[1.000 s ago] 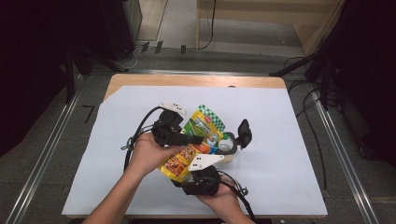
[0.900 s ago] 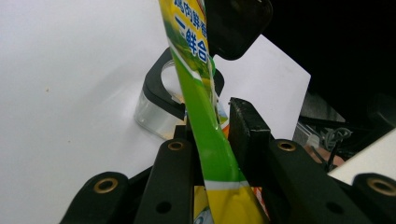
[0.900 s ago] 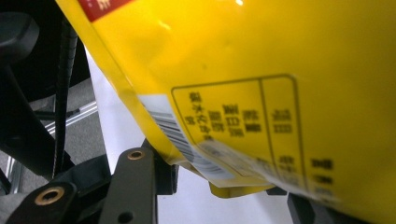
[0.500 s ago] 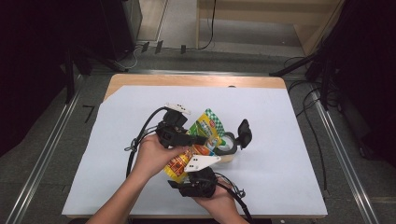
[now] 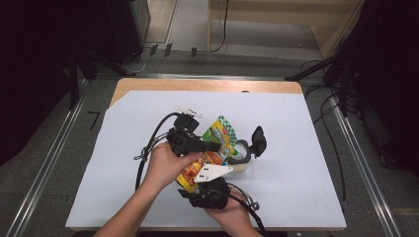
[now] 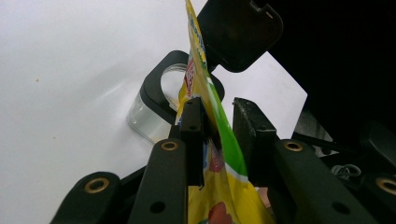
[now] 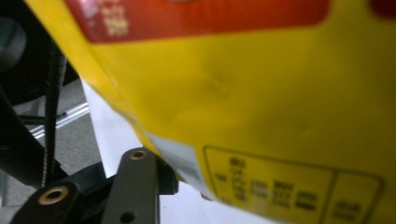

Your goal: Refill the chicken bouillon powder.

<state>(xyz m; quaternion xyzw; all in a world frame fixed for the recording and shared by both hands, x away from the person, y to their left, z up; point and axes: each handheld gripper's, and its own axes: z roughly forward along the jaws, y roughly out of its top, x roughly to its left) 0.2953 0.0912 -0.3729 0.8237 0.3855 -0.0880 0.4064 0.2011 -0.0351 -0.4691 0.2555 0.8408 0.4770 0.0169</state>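
my left claw (image 5: 210,146) has just been easing open; the yellow and green snack bag (image 6: 219,154) stands between its jaws, against one pad, with a gap at the other. my right claw (image 5: 210,185) has just been closing, the bag's bottom end against it, but whether it grips i cannot tell. the bag tilts over a clear jar (image 5: 240,154) with its black lid (image 5: 258,141) flipped up, on the white table cover (image 5: 296,148).

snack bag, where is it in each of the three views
High view: snack bag at table centre, between both grippers.
Left gripper view: edge-on, rising between the black jaws.
Right gripper view: close up, blurred, across the top and right.
Shared landmark: the white table sheet.
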